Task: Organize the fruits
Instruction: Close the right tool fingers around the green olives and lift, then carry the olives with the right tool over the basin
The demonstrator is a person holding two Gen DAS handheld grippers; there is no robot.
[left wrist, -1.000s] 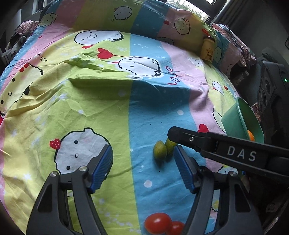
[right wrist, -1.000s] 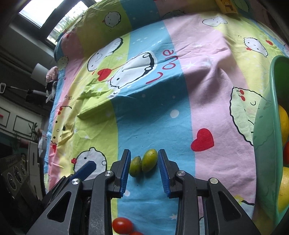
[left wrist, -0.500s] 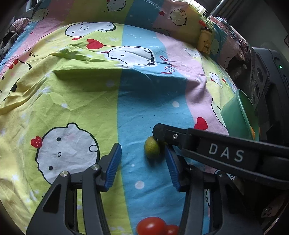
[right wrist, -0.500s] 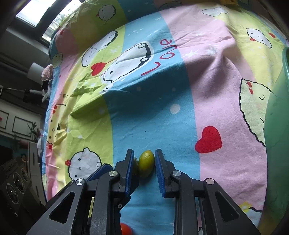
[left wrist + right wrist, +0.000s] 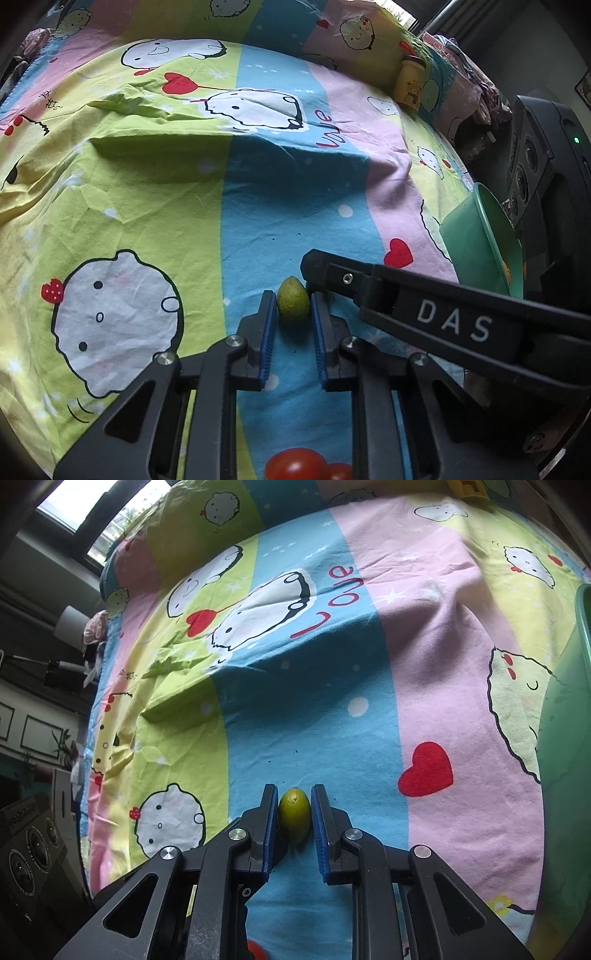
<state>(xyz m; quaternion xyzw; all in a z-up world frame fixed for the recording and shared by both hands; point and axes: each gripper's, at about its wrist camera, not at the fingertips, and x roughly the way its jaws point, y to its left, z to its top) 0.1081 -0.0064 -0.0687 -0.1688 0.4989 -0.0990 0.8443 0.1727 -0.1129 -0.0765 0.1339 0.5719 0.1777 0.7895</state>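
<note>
Fruits are being gathered off a bright cartoon-print bedsheet (image 5: 147, 206). Two small green limes lie side by side on its blue stripe. From the left wrist view, one lime (image 5: 293, 301) sits between the blue pads of the left gripper (image 5: 293, 314), whose fingers look closed against its sides or nearly so. From the right wrist view, the right gripper (image 5: 293, 814) has its pads pressed on the flanks of the other lime (image 5: 294, 814), which is yellower with its pointed tip facing forward.

A green bowl (image 5: 476, 236) stands at the right edge of the sheet with some orange fruit showing inside; it looks like the likely place for the limes. Two red tomatoes (image 5: 295, 465) rest on the sheet close under the left gripper. A small yellow jar (image 5: 409, 83) stands far off near the pillows.

Each lime looks light, firm and smooth-skinned, so it should take a moderate squeeze without bruising. Being rounded, it could roll or squirt out if held near a tip; the widest middle is the safest place to grip. The soft sheet gives little support underneath.
</note>
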